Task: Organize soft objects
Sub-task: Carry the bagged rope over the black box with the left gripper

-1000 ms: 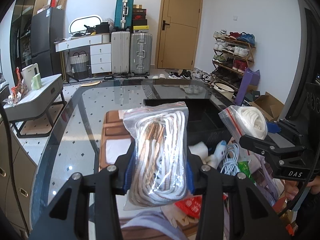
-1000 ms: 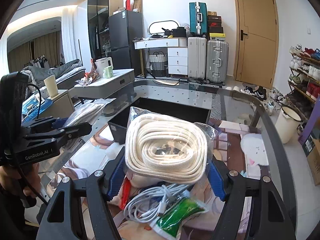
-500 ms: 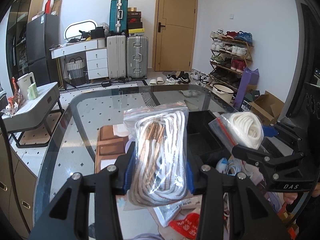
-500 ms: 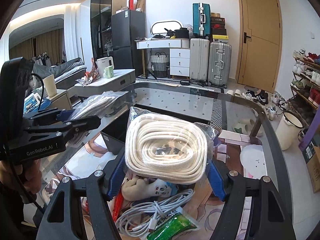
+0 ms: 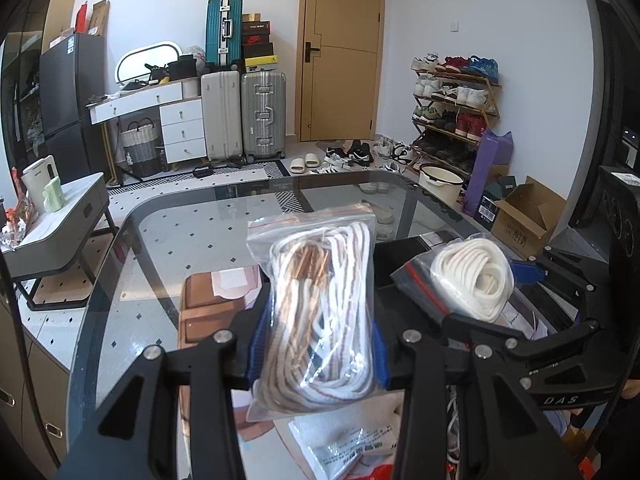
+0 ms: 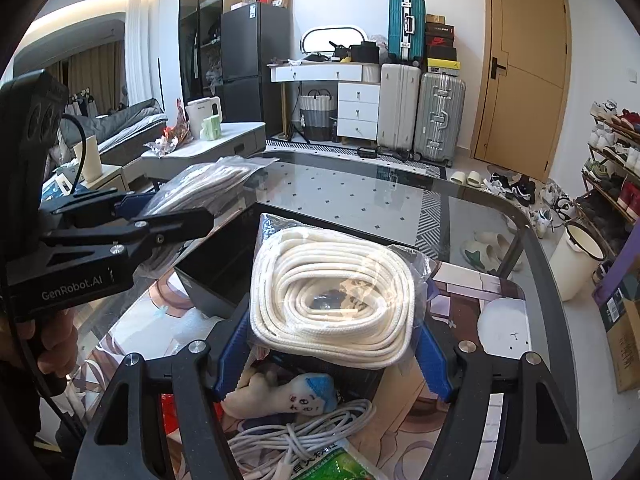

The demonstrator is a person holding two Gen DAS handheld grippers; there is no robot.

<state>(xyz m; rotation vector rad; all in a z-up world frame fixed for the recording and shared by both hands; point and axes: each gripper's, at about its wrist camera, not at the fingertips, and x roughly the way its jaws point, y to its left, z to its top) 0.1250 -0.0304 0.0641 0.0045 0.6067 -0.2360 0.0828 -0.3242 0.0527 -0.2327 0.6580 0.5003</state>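
My left gripper (image 5: 318, 344) is shut on a clear zip bag of white-and-brown cord (image 5: 320, 312) and holds it above the glass table (image 5: 168, 232). My right gripper (image 6: 332, 344) is shut on a clear bag of coiled white rope (image 6: 332, 300), held above the table. Each gripper shows in the other's view: the right one with its rope bag (image 5: 472, 280) at the right, the left one with its cord bag (image 6: 200, 188) at the left. A black bin (image 6: 216, 264) stands open on the table beyond both bags.
On the table below lie a small plush toy (image 6: 288, 392), a white cable (image 6: 304, 428), a green packet (image 6: 332, 464), a white printed pouch (image 5: 344, 440) and a red packet (image 5: 380, 472). A printed mat (image 6: 480, 320) covers part of the glass. Suitcases and a shoe rack stand behind.
Both grippers have risen and shifted with their bags, the right one now closer to the left. The plush toy came into view under the rope bag.
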